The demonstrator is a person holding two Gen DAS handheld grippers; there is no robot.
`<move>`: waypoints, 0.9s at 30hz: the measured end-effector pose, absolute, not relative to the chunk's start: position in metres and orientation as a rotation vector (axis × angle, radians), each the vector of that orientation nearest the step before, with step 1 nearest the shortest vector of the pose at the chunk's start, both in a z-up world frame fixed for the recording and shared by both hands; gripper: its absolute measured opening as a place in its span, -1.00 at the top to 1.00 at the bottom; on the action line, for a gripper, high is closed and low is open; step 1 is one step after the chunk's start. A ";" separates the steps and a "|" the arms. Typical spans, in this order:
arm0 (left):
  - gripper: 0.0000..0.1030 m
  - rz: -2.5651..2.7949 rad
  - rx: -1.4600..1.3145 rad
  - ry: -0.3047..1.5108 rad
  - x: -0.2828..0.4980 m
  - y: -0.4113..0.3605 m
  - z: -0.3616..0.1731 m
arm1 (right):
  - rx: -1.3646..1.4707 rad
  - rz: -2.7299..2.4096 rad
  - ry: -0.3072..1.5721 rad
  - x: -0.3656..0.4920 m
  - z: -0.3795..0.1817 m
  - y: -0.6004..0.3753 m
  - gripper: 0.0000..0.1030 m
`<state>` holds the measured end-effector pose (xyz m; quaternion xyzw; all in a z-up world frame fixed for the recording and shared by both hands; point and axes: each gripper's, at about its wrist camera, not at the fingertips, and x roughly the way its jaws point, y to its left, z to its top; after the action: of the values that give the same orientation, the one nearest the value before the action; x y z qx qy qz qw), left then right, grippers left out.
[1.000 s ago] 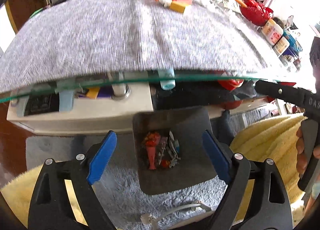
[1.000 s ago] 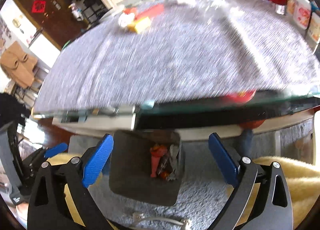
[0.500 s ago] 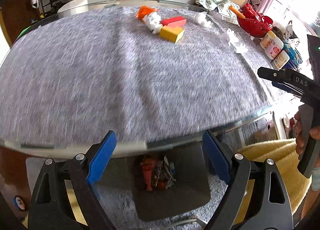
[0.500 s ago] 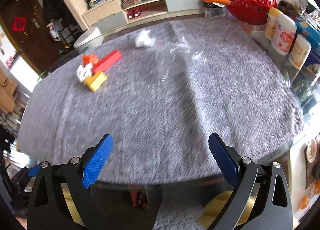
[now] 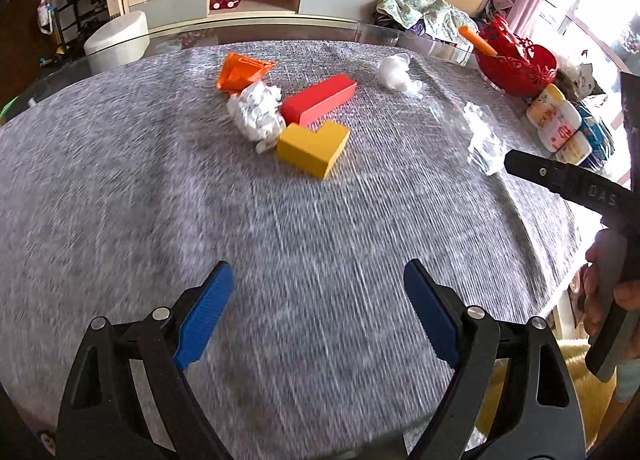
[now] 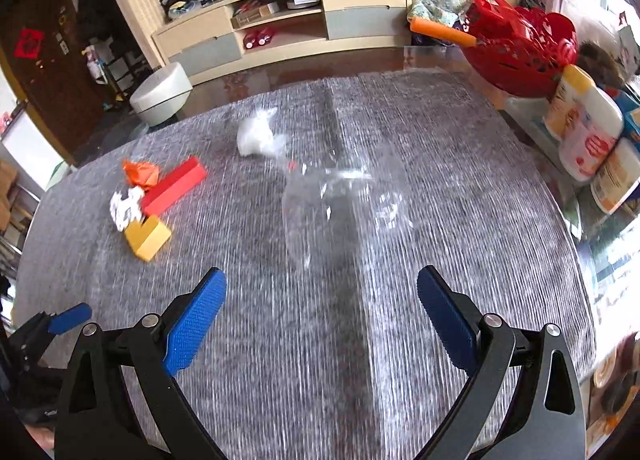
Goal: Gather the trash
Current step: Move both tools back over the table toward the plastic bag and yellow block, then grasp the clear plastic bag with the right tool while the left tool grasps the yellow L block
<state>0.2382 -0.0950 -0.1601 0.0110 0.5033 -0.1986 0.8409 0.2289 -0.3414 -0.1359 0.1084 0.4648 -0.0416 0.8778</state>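
On the grey table mat (image 5: 160, 199) lie a crumpled white paper ball (image 5: 256, 109), an orange wrapper (image 5: 242, 69), a white tissue wad (image 5: 396, 71) and a crumpled clear plastic bag (image 5: 482, 139). My left gripper (image 5: 318, 316) is open and empty, well short of them. In the right wrist view my right gripper (image 6: 322, 320) is open and empty, with the clear plastic bag (image 6: 340, 203) just ahead of it. The tissue wad (image 6: 258, 133), orange wrapper (image 6: 140, 173) and paper ball (image 6: 126, 207) lie farther off to the left.
A red block (image 5: 318, 97) and a yellow L-shaped block (image 5: 314, 147) lie beside the paper ball. A red basket (image 5: 516, 63) and jars (image 5: 554, 121) stand at the table's right edge. A low cabinet (image 6: 280, 27) stands behind the table.
Both grippers have risen from below the table edge, where a dark bin with trash stood on the floor, to above the table top. Both stayed open.
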 end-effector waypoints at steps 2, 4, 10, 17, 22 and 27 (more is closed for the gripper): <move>-0.55 -0.417 0.021 1.070 0.248 -0.098 -0.164 | 0.226 -0.089 0.970 0.236 -0.136 -0.342 -0.87; -0.53 -0.408 0.018 1.078 0.261 -0.102 -0.170 | 0.221 -0.101 0.966 0.244 -0.137 -0.344 -0.87; -0.52 -0.425 0.009 1.061 0.287 -0.114 -0.171 | 0.219 -0.127 0.976 0.261 -0.142 -0.353 -0.87; -0.52 -0.434 0.027 1.034 0.310 -0.125 -0.173 | 0.238 -0.130 0.990 0.276 -0.153 -0.358 -0.87; -0.49 -0.423 0.069 1.014 0.320 -0.135 -0.174 | 0.222 -0.143 0.999 0.280 -0.163 -0.356 -0.88; -0.25 -0.386 0.139 0.979 0.320 -0.143 -0.175 | 0.134 -0.187 1.004 0.285 -0.173 -0.349 -0.72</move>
<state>0.3199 -0.1430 -0.1748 0.0662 0.4668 -0.1840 0.8624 0.2853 -0.3487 -0.1734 0.0638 0.4801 -0.0896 0.8703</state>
